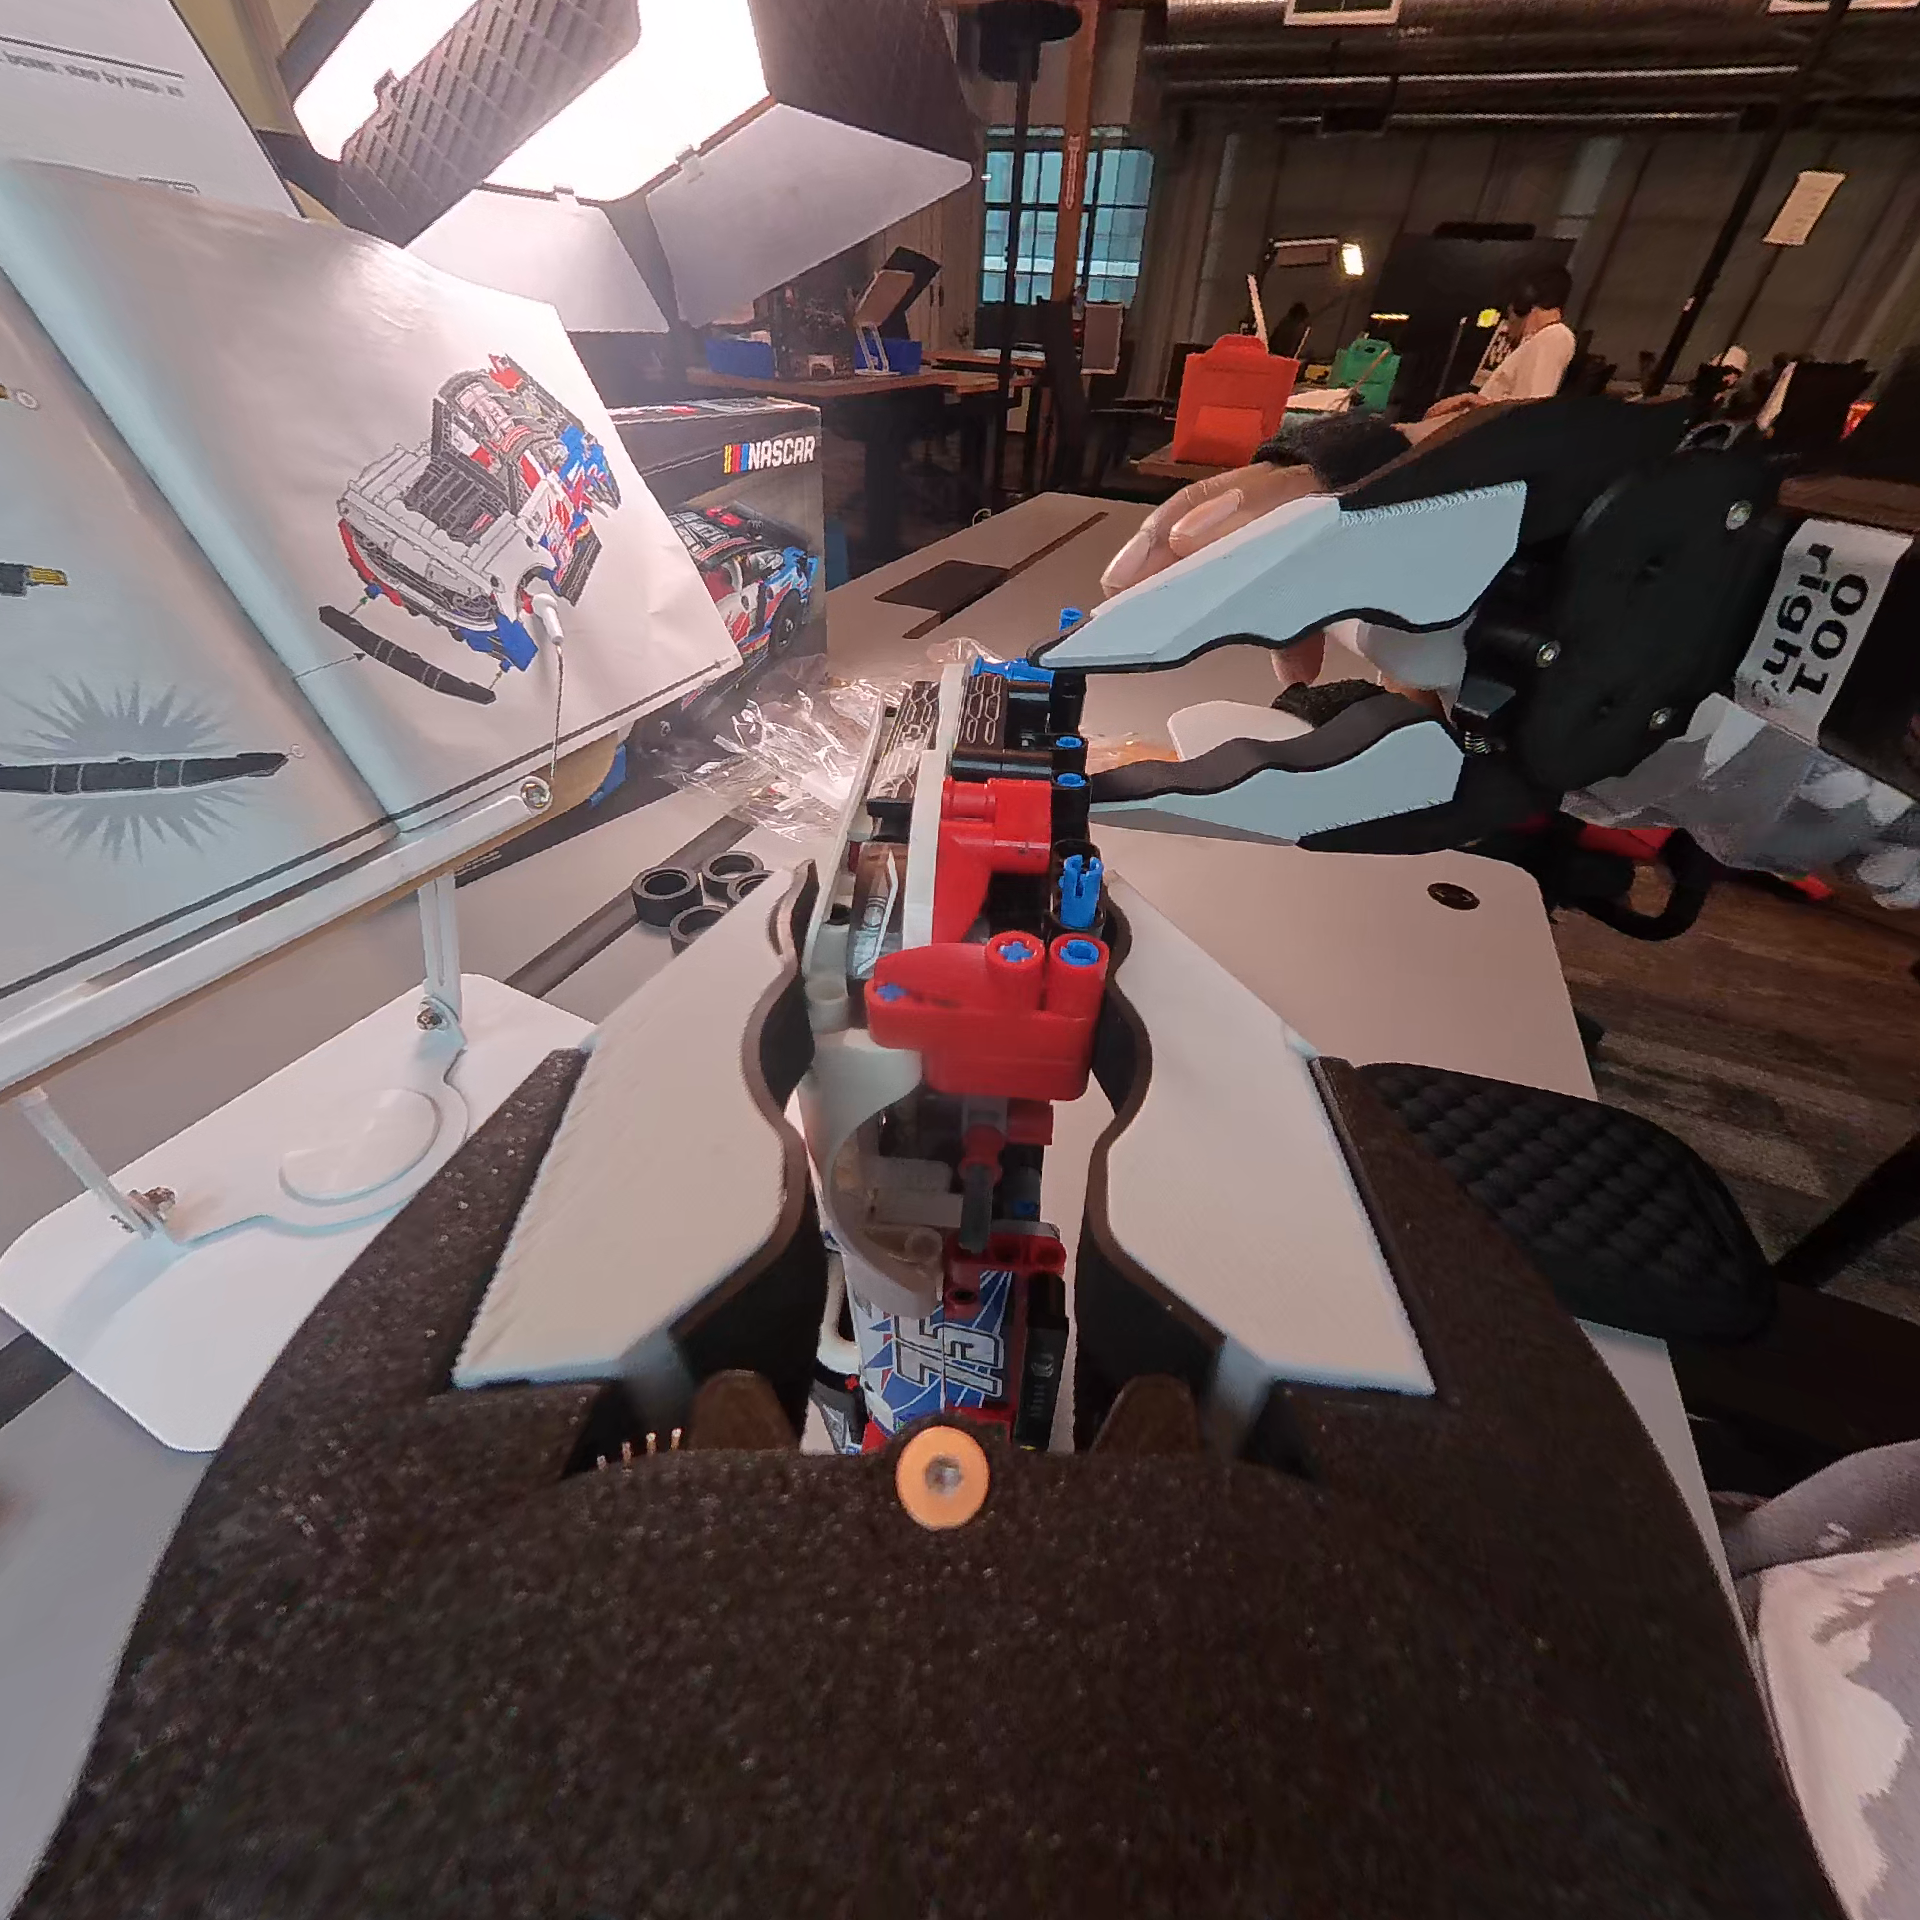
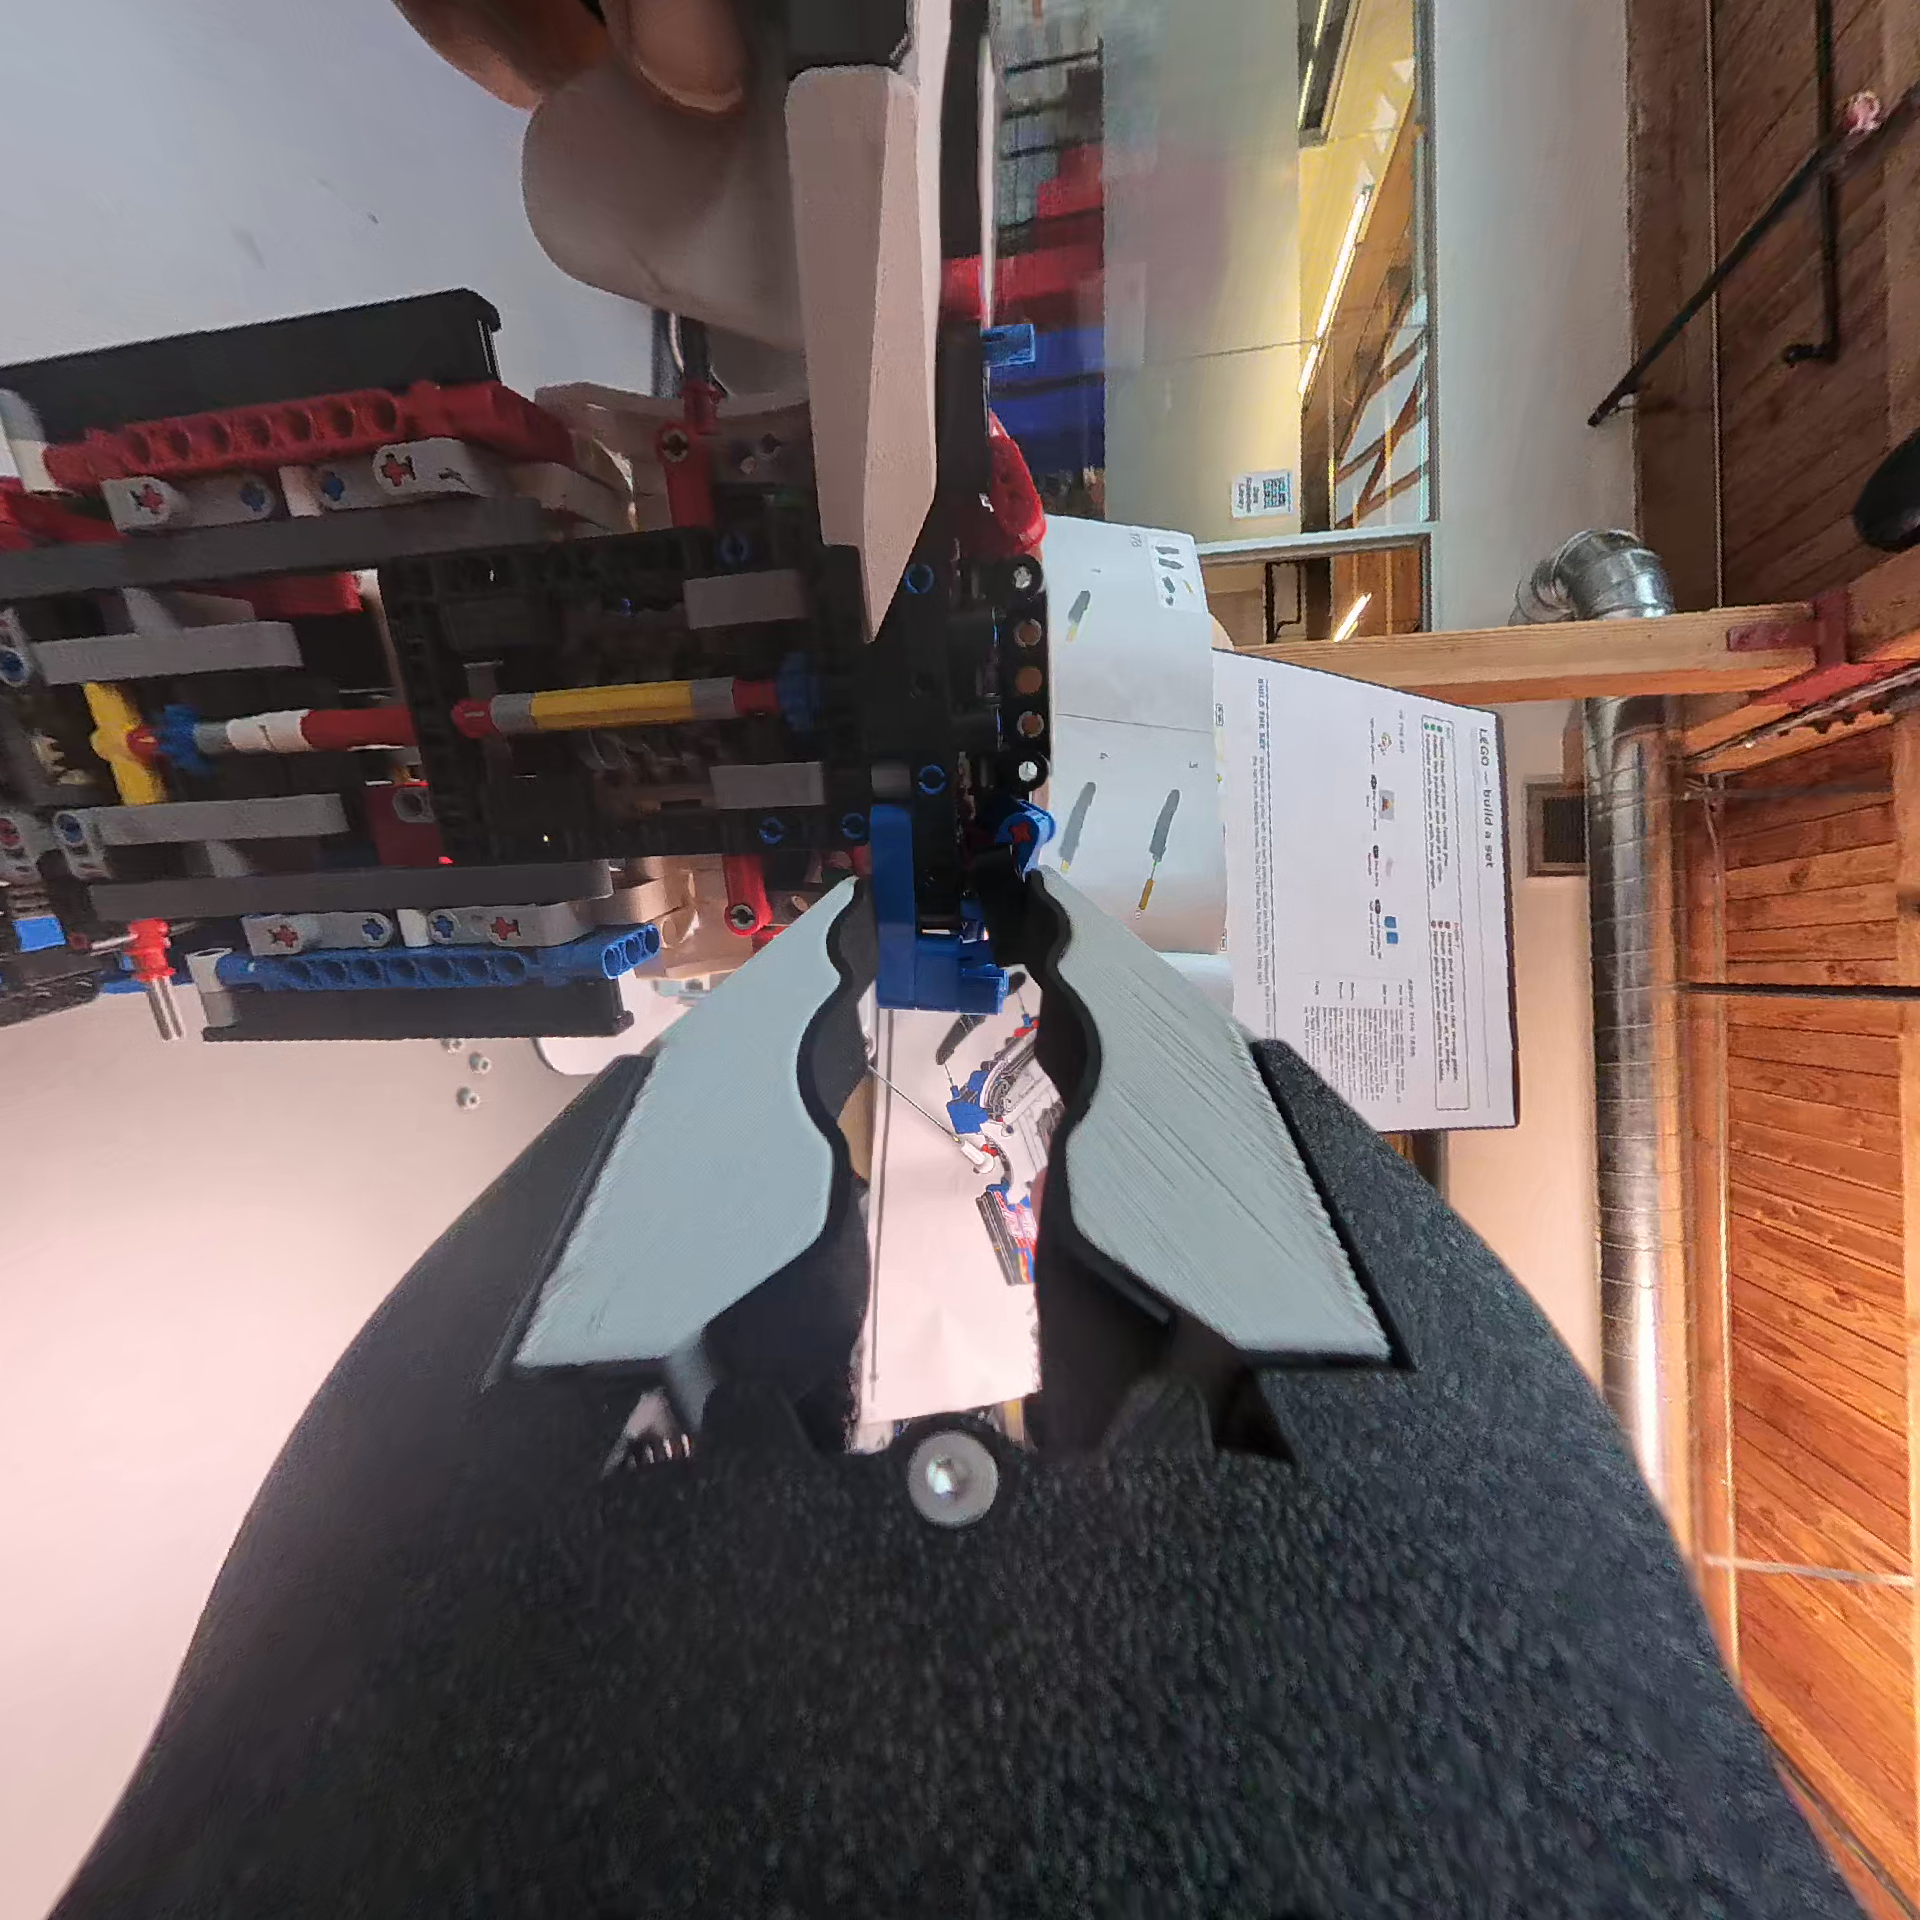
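A partly built brick car model (image 1: 977, 997), red, black, white and blue, is held on its side above the white table (image 1: 1351, 987). My left gripper (image 1: 951, 904) is shut on the model's body, one finger on each side. My right gripper (image 1: 1070, 727) comes in from the right, held by a hand, and clasps the black beam with blue pins at the model's far end. In the right wrist view my right gripper (image 2: 945, 904) pinches a blue and black end piece (image 2: 914, 935) of the model (image 2: 582, 707). A white finger (image 2: 873, 312) of the left gripper lies across the model.
An open instruction booklet (image 1: 312, 499) rests on a white stand (image 1: 260, 1226) at the left. Behind it are the set's box (image 1: 748, 520), several black tyres (image 1: 696, 894), clear plastic bags (image 1: 800, 727) and a bright studio lamp (image 1: 623, 104). The table's edge runs along the right. My hands' fingertips stand some 5 cm from each other.
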Demonstrator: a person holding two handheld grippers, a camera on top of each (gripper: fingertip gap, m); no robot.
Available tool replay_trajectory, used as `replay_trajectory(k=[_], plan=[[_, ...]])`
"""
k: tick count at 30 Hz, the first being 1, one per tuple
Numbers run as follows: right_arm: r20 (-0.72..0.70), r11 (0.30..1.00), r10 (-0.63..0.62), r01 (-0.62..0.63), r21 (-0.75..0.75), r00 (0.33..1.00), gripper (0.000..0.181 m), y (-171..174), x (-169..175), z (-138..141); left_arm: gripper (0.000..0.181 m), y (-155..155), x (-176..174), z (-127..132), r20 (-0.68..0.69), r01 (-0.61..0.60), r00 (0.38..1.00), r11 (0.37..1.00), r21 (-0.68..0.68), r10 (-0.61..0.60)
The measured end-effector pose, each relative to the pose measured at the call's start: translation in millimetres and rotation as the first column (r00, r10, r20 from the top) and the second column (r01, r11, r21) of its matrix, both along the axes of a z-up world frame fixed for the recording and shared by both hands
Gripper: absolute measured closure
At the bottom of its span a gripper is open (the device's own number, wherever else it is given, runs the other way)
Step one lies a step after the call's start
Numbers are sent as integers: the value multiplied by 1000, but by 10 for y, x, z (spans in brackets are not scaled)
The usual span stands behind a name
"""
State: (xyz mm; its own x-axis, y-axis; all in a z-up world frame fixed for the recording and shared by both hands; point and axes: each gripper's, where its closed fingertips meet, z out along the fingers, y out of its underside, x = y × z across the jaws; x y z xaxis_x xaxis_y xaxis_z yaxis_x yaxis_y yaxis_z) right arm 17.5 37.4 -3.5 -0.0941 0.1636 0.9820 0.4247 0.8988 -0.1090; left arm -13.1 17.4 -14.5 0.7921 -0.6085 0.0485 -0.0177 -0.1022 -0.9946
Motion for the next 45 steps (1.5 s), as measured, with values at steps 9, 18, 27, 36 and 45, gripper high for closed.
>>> replay_trajectory(k=[9, 18, 27, 36, 45], plan=[[-25, 997, 6, -8, -82, 1000, 152, 12, 0, 8, 131, 12, -13, 0, -2, -13, 1000, 1000, -3, 13], [41, 999, -39, 40, -26, 998, 131, 26, 137, 135, 131, 16, -14, 2, 8, -8, 1000, 1000, -11, 8], [34, 984, -74, 67, 166, 997, 144, 143, 88, 26, 130, -7, 12, -4, 3, -7, 1000, 1000, -19, 7], [54, 998, -40, 37, 57, 998, 135, 52, 125, -22, 130, 0, -20, 1, 19, 3, 1000, 1000, -13, -2], [136, 808, 178, -66, -586, 975, 157, -120, 204, 193, 130, -83, 62, 0, -19, 85, 996, 996, 23, -84]])
